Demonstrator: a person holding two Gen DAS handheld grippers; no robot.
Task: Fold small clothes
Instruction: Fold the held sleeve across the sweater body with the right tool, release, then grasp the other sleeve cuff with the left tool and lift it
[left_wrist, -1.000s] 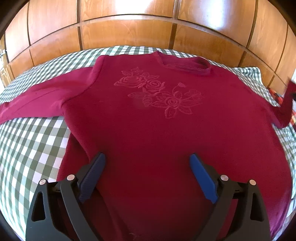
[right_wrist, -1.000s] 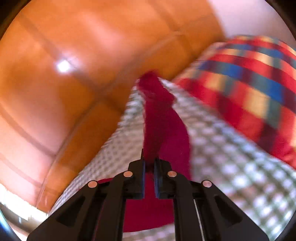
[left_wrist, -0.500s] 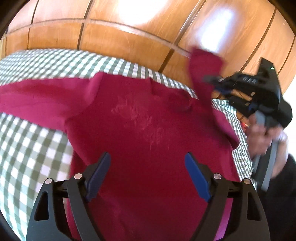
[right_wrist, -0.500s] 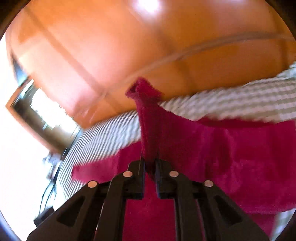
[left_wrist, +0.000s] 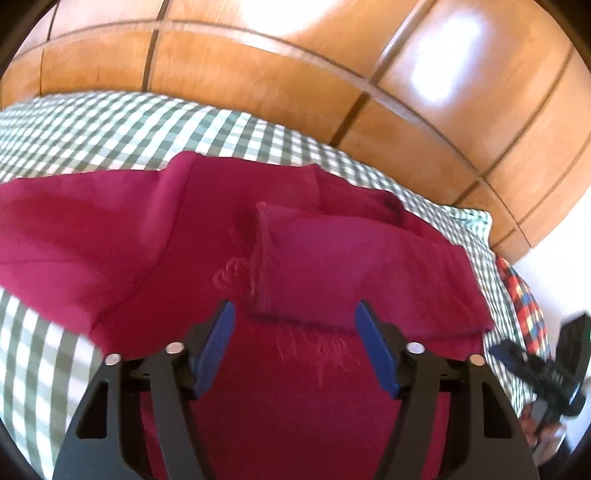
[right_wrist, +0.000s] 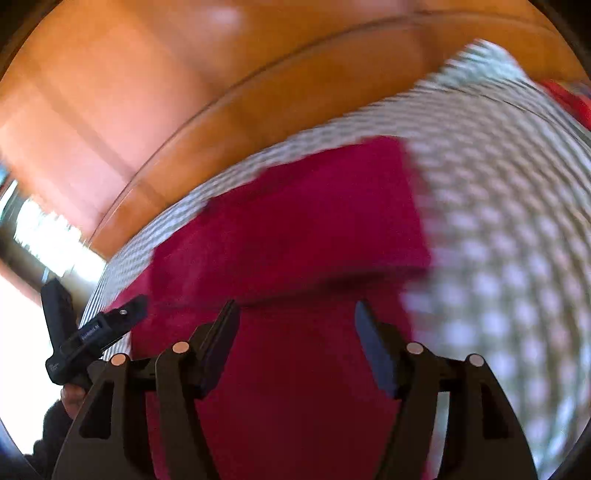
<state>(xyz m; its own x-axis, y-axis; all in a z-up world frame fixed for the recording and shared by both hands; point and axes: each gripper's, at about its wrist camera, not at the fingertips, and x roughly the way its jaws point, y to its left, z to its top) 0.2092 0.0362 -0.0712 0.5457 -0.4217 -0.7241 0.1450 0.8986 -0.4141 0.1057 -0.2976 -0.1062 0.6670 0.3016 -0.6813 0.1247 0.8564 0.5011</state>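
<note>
Your left claw (left_wrist: 295, 347) stands spread above the red sweater (left_wrist: 303, 398), its blue pads (left_wrist: 216, 350) clear of the cloth with nothing between them; its jaws have just been closing somewhat. The sweater lies flat on the green-checked bed cover (left_wrist: 92, 125), straight ahead of and beneath this claw. Just beyond the fingertips, one sleeve (left_wrist: 354, 266) lies folded across the chest, its cuff edge ahead of the left pad and partly covering the stitched flower design (left_wrist: 231, 275). The other sleeve (left_wrist: 74, 229) stretches out to the left of the claw over the cover. Past the bed rises a wooden panelled headboard (left_wrist: 295, 74).

Your right claw (right_wrist: 295, 343) is also spread and grips nothing; its jaws have just been opening. It hovers over the same sweater (right_wrist: 295, 251), whose folded sleeve lies ahead of the fingertips, though this view is blurred. To the left of the right claw, the left claw (right_wrist: 110, 325) shows at the edge; to the right of the left claw, the right one (left_wrist: 535, 365) shows dimly, near a multicoloured plaid cloth (left_wrist: 524, 299).
</note>
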